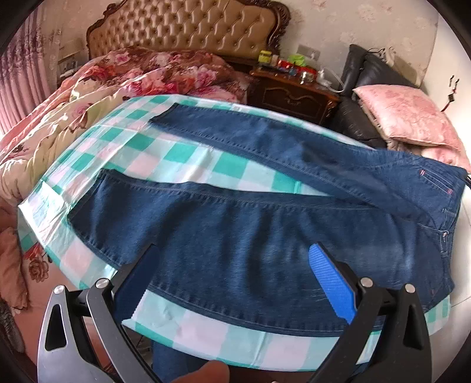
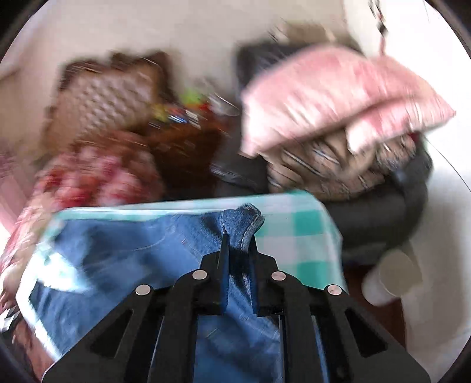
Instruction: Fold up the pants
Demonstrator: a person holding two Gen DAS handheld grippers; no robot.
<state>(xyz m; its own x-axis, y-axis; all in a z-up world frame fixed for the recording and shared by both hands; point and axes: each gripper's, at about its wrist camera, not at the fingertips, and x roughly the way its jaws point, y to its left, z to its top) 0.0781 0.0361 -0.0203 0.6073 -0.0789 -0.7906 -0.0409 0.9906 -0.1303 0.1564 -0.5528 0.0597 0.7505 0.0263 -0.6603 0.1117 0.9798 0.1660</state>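
I'm looking down my left gripper (image 1: 235,282) and its jaws stand wide apart, blue pads (image 1: 332,282) showing, with nothing caught between them; they hover just over the near leg of the jeans (image 1: 250,235). The jeans lie spread on a table under a green, pink and white checked cloth (image 1: 141,147), both legs running away to the left and splayed in a V, the waistband off to the right near the table's edge, a strip of checked cloth showing between the legs. Over on my right gripper (image 2: 238,238) the jaws are clenched, and a fold of blue denim with a stitched hem (image 2: 244,218) pokes up between the fingertips, pinched tight and lifted a little off the checked cloth. That view is heavily blurred, so which part of the jeans it is I cannot tell. Behind the table in the left view sits a bed with a tufted headboard (image 1: 188,26) and a floral quilt (image 1: 97,97), a dark wooden nightstand (image 1: 294,91) cluttered with small items, and a black armchair (image 1: 365,76) carrying a pink cushion (image 1: 409,115). A fingertip (image 1: 212,371) shows at the bottom edge of the left view.
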